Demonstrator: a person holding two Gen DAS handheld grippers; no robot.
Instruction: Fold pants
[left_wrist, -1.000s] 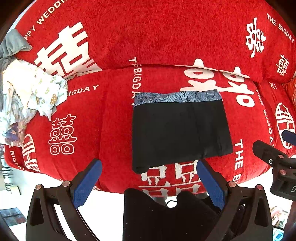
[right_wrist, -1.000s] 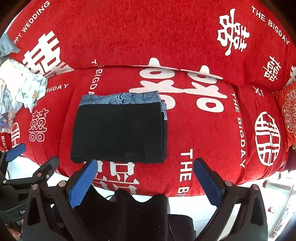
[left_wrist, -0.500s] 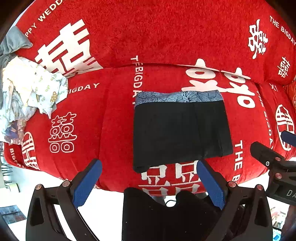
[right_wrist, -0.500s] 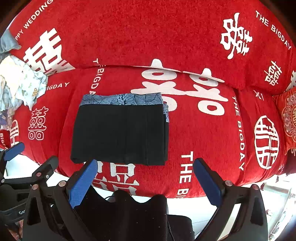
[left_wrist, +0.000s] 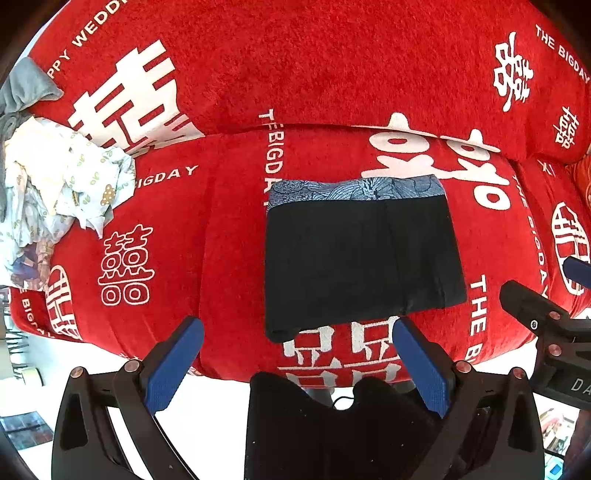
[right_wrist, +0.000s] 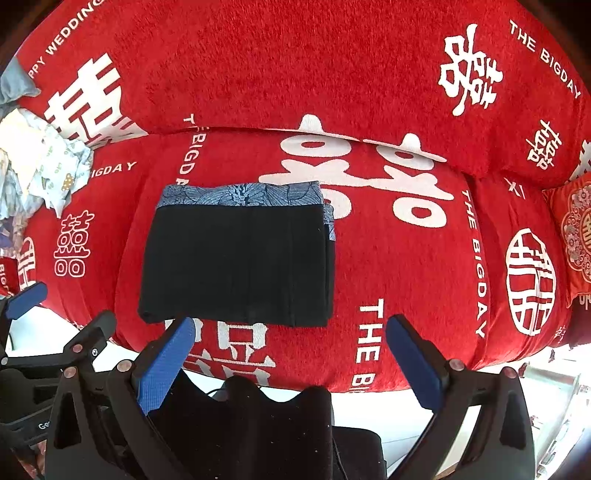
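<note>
Black pants (left_wrist: 362, 258) (right_wrist: 240, 262) with a blue patterned waistband lie folded into a flat rectangle on the red sofa seat (left_wrist: 207, 240) (right_wrist: 406, 258). My left gripper (left_wrist: 295, 339) hovers just off the seat's front edge, below the folded pants, open and holding nothing. My right gripper (right_wrist: 291, 338) stands open the same way, below the pants' right half. Blue pads (left_wrist: 173, 365) (right_wrist: 415, 363) line the fingers. Each gripper appears at the edge of the other's view.
A crumpled pile of pale printed clothes (left_wrist: 55, 192) (right_wrist: 40, 166) sits at the seat's left end with a grey cloth (left_wrist: 26, 88) behind it. The red backrest (left_wrist: 332, 62) rises behind. A red patterned cushion (right_wrist: 572, 229) lies at the right. Pale floor (left_wrist: 221, 413) shows below.
Both grippers have drifted slightly; the view shifts a little and the folded pants stay in place. Nothing was taken hold of or let go.
</note>
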